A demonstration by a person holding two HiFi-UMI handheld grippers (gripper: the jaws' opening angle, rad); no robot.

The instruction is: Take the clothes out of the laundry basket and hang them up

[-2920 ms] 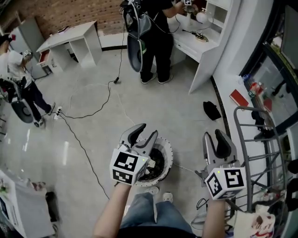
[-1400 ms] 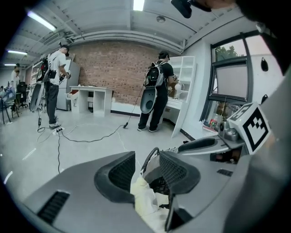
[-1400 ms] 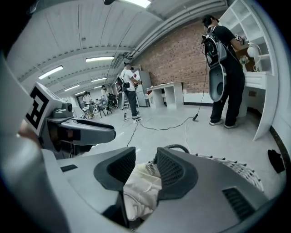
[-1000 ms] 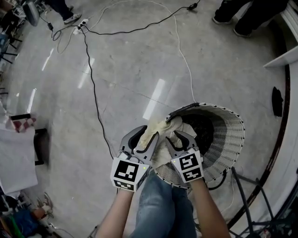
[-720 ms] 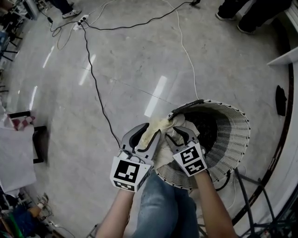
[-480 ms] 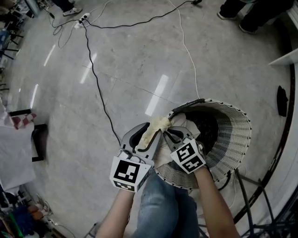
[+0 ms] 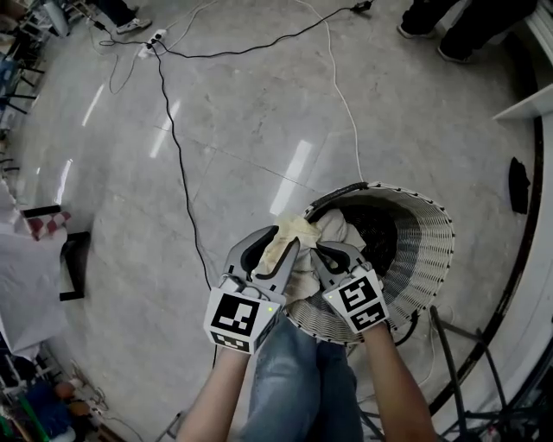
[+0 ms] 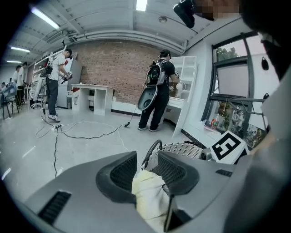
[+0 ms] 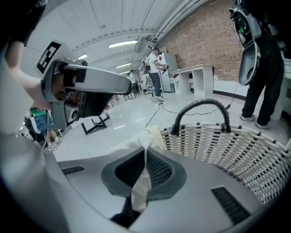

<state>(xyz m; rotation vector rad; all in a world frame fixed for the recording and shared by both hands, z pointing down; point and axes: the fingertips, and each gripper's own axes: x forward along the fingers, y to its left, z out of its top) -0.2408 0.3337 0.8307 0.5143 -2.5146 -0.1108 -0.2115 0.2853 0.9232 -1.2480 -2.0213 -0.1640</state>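
Observation:
A white wicker laundry basket [image 7: 432,259] with a black handle [image 9: 200,107] stands on the floor in front of me. A cream garment [image 7: 298,237] is bunched over its near rim. My left gripper [image 7: 275,246] is shut on the garment's left part [image 8: 148,191], and its jaws have just been closing a little. My right gripper [image 7: 334,255] has just been closing too. It now pinches a thin fold of the same cloth [image 9: 141,182] between its pads. The inside of the basket looks dark, and what else lies in it is hidden.
Black cables [image 7: 177,147] and a white cable [image 7: 341,95] run across the grey floor. People's legs [image 7: 458,26] stand at the top right. Metal rack legs [image 7: 467,371] are at the lower right. My jeans [image 7: 302,380] are below the grippers.
The right gripper's jaws, open beside the cloth a second ago, have closed on a fold of it. The left gripper has kept its hold.

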